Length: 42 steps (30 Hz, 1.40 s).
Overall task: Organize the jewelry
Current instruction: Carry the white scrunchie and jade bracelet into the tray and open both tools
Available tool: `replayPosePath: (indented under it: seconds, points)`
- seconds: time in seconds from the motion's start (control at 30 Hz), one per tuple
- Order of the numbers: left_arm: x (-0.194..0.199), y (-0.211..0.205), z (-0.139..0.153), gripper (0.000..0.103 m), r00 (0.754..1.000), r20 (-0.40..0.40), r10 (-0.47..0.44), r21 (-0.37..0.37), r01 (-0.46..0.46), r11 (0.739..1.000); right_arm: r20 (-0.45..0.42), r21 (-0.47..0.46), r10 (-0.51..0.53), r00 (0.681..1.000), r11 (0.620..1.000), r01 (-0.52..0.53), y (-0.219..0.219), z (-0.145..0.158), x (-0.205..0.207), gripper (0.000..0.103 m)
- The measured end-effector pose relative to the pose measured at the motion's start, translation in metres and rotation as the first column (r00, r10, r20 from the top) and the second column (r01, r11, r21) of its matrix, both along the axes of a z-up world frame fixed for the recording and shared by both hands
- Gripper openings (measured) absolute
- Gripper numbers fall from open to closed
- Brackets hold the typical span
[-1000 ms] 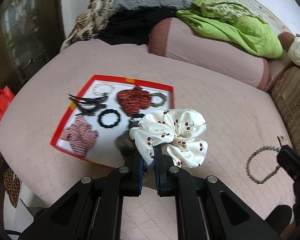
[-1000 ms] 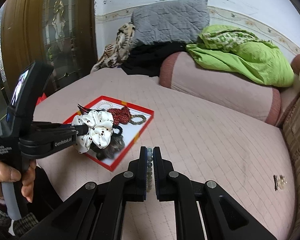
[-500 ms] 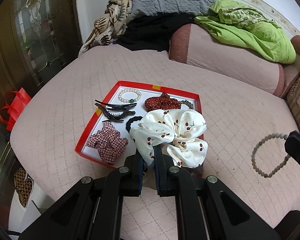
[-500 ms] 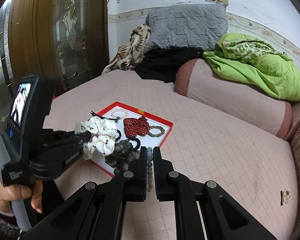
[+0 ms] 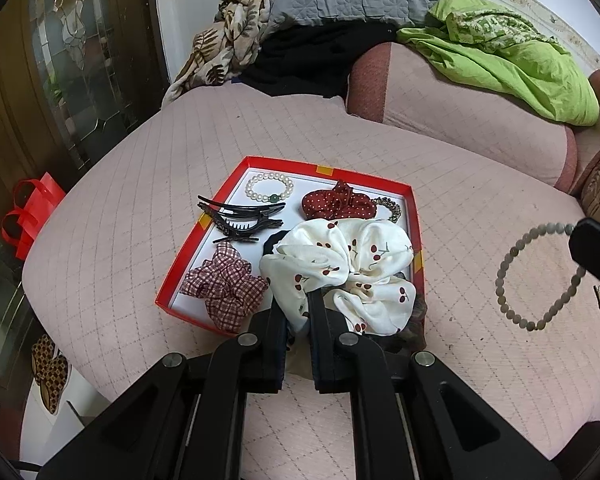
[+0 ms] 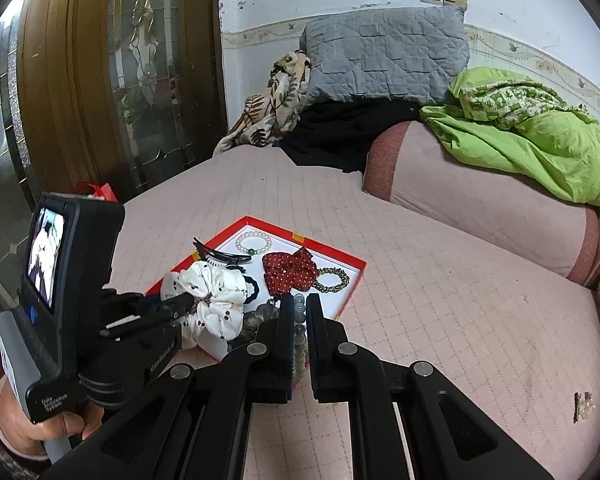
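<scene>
Left tool (image 5: 298, 300) grips a white scrunchie (image 5: 340, 264) over the red tray (image 5: 417, 240); right tool (image 6: 299, 312) pinches a bead bracelet (image 5: 536, 276) above the bed (image 5: 480, 184).

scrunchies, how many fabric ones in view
3: white cherry-print scrunchie clamped in the left gripper above the tray; red polka-dot scrunchie and checked scrunchie inside the red tray. Others may be hidden.
</scene>
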<state>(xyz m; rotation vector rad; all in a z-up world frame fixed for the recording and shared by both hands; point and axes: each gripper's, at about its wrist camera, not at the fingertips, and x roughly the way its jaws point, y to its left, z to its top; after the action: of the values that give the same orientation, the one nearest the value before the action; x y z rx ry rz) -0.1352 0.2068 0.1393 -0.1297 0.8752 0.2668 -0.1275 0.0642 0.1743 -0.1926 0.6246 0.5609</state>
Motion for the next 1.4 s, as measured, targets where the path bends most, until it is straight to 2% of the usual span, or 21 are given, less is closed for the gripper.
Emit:
replayPosePath:
  seconds: [0.63,1.4]
  points:
    - [0.011,0.022,-0.007,0.009,1.000,-0.014,0.024,-0.004,-0.024,1.000,-0.024,0.013,0.007,1.000,1.000,-0.007,0.020,-0.002,0.028,0.007]
    - [0.051,0.056,-0.010,0.009,0.999,-0.031,0.017,0.008,-0.016,1.000,-0.130,0.047,-0.018,0.991,0.999,0.024,0.039,-0.033,0.087,0.007]
